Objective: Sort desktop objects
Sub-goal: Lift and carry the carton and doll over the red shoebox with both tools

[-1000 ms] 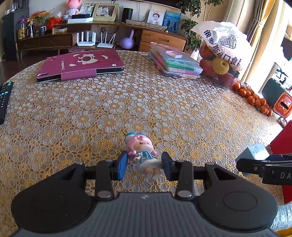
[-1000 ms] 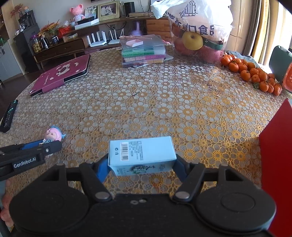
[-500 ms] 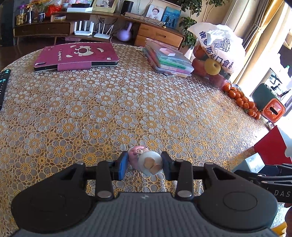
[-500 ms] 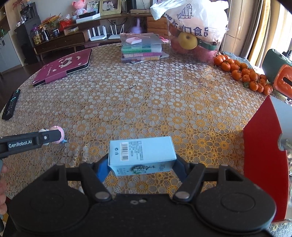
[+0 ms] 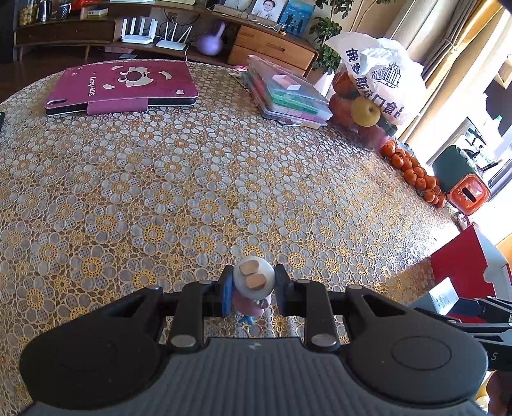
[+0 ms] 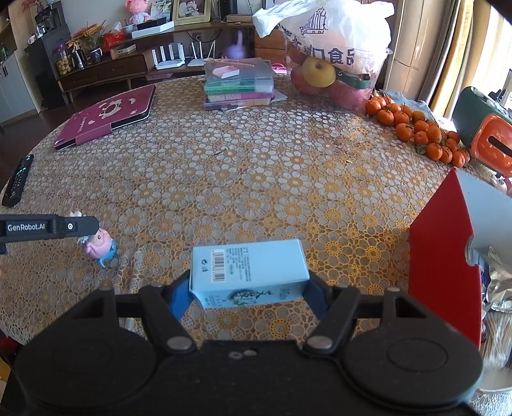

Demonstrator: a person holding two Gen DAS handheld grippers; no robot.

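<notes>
Strong daylight enters from window (image 5: 464, 134) at right of frame in both views; area there overexposed, detail washed out. Bench (image 5: 179, 179) evenly bright, lace pattern sharp in centre. White plastic bag (image 6: 332, 28) shows glare on top. Far shelf (image 6: 105, 67) at upper left dimmer. Heavy fisheye distortion: bench edge curves, corners of frame go black. Gripper bodies at bottom dark, slightly soft. No motion blur visible.

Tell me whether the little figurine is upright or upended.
Upended: in the left gripper the figurine shows its foot soles upward, its pink head hanging below.
</notes>
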